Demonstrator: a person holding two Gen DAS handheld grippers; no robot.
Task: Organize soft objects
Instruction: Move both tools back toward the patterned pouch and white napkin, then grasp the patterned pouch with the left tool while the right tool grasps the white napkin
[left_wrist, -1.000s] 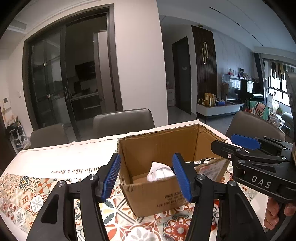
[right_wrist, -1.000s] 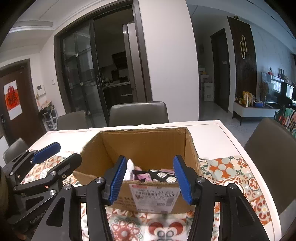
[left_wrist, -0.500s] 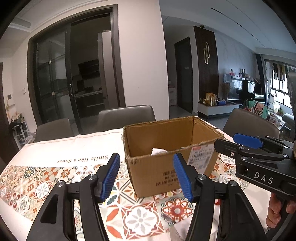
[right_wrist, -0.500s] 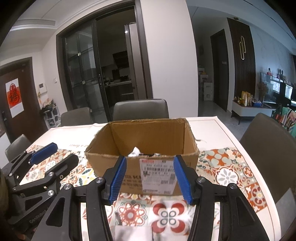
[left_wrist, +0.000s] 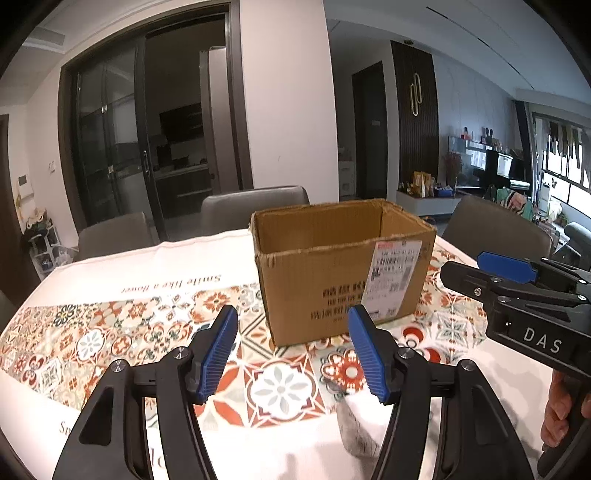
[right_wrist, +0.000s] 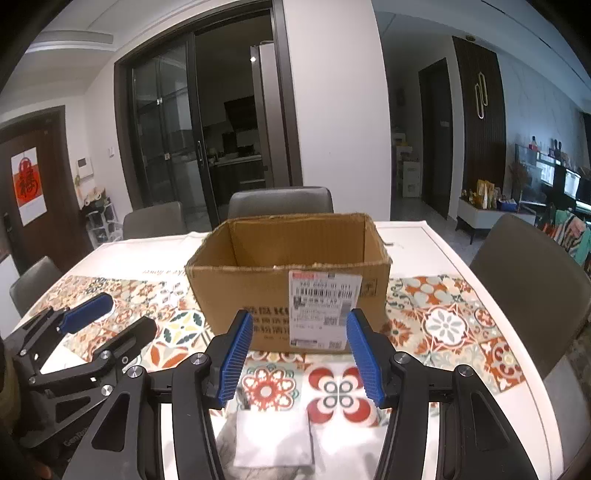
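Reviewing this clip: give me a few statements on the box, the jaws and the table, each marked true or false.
1. The cardboard box stands open-topped on the patterned tablecloth. True.
2. The right gripper is clamped on the box. False: its jaws are apart, with nothing between them.
3. A white folded item lies on the table in front of the box. True.
4. The left gripper holds a sock. False: its jaws are empty and apart.
5. The shipping label is on the box side facing the cameras. True.
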